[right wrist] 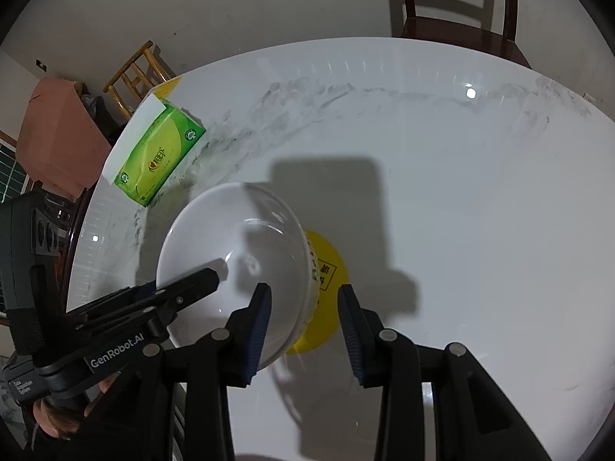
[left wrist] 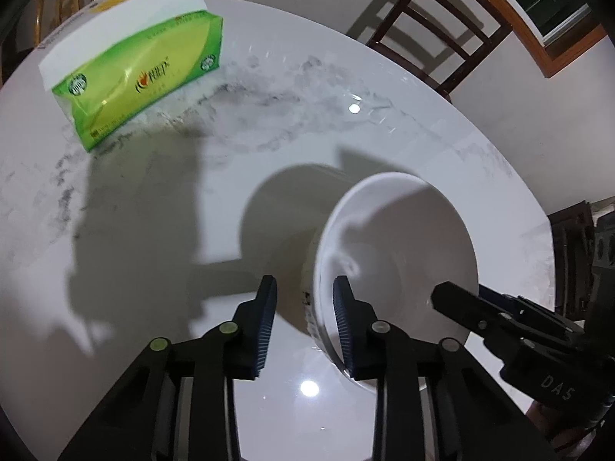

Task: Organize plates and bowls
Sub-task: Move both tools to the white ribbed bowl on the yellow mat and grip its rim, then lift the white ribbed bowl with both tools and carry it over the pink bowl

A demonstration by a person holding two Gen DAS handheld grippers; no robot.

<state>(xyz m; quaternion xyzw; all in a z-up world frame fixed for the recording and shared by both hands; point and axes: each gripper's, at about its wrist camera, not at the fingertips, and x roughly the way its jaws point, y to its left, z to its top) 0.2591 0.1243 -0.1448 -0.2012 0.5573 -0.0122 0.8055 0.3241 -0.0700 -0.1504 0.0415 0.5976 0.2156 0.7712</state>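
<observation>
One white bowl (right wrist: 238, 265) | both grippers (left wrist: 305, 326) (right wrist: 303, 330) open astride rim | bowl empty

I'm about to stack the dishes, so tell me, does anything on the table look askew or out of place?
Yes: the white bowl sits tilted, its rim straddled by both the left gripper and right gripper, each with jaws apart. It partly covers a yellow disc. The green tissue pack, hardly tableware, lies near the table edge.

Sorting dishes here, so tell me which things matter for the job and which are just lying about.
Job: bowl, yellow plate, left tongs, right tongs.
Lying about: tissue pack, chairs.
</observation>
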